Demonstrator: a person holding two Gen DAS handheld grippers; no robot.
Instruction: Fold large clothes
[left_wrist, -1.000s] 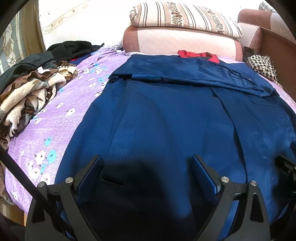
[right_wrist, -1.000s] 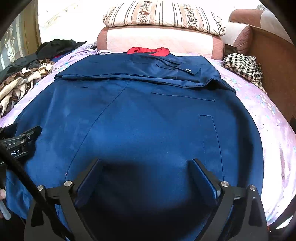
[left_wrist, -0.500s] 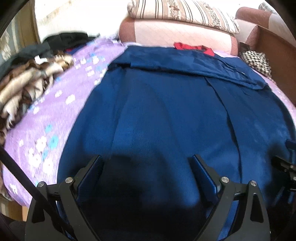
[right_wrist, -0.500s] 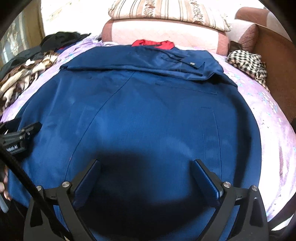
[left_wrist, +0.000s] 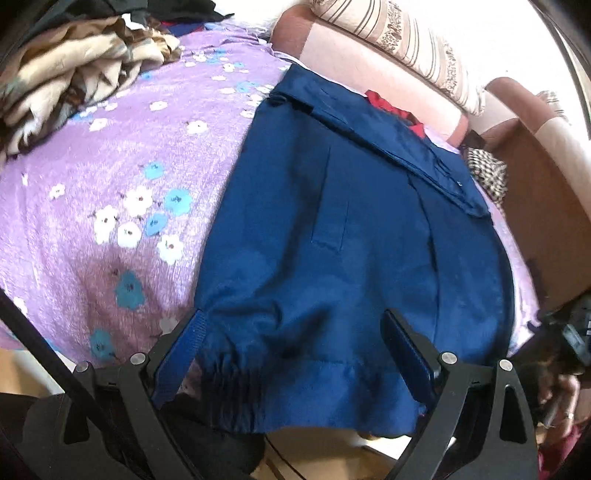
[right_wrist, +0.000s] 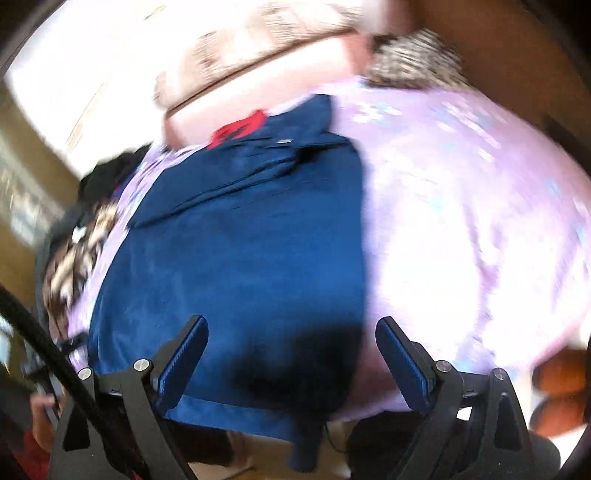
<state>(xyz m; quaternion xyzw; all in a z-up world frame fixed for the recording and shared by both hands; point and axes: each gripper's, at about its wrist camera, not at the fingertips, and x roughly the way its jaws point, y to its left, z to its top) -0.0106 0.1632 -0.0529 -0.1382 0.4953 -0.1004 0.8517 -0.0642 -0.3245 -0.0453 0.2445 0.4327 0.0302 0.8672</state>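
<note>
Both tools swung outward from over the middle of the blue jacket (left_wrist: 354, 240) on the bed (left_wrist: 110, 192) to its hem corners, left tool (left_wrist: 291, 354) open, right tool (right_wrist: 291, 354) wide, closing slightly, empty, so a hem-to-collar fold looks next.

left wrist: close, tilted down over bed edge | right wrist: same | shared: navy jacket (left_wrist: 332, 240)
</note>
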